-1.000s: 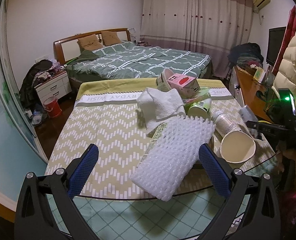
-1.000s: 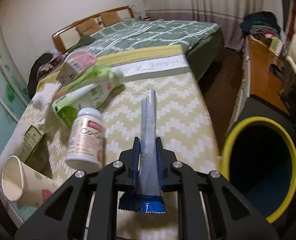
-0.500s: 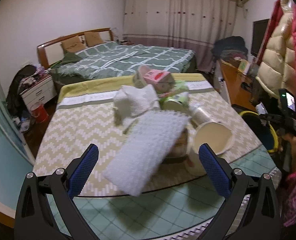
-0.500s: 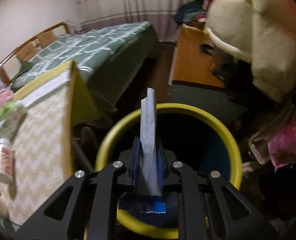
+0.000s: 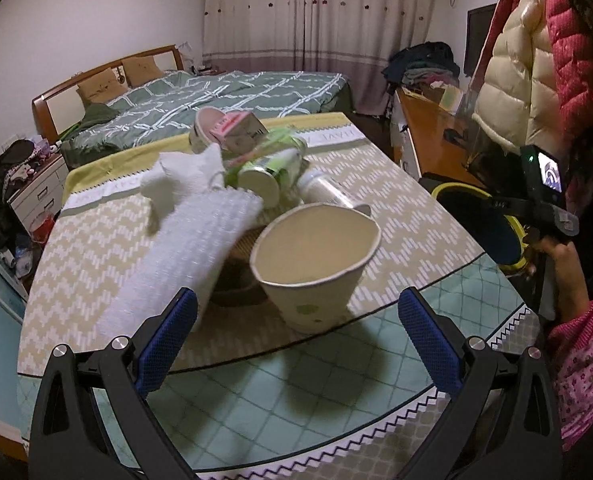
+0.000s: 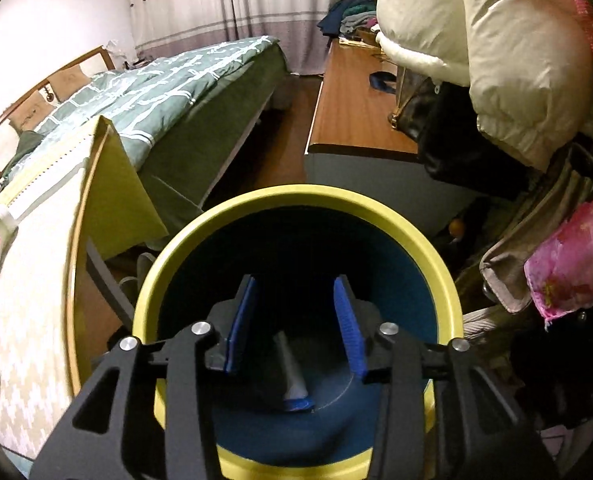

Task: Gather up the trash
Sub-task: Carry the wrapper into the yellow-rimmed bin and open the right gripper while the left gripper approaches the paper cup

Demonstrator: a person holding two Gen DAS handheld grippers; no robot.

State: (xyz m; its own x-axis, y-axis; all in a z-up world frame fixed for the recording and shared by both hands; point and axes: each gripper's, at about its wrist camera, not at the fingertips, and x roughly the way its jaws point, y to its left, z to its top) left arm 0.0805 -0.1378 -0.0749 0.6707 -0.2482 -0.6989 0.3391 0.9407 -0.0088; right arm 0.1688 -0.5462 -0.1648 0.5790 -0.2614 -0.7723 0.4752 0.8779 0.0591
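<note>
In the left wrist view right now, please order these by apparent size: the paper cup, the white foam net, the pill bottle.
1. White foam net
2. Paper cup, though nearness to the camera enlarges it, so ranks 1 and 2 are unsure
3. Pill bottle, clearly smallest, partly hidden behind the cup

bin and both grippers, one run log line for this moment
right gripper: open over bin | wrapper: in bin | left gripper: open, facing cup | table: trash left

The white band across the yellow-green zigzag tablecloth (image 5: 338,136) carries grey capital letters. They are seen upside down from the left wrist view and read about "HAVE A". The pink and white carton (image 5: 236,130) at the far side of the pile has dark print on its side, too small to read. No other text is legible.
</note>
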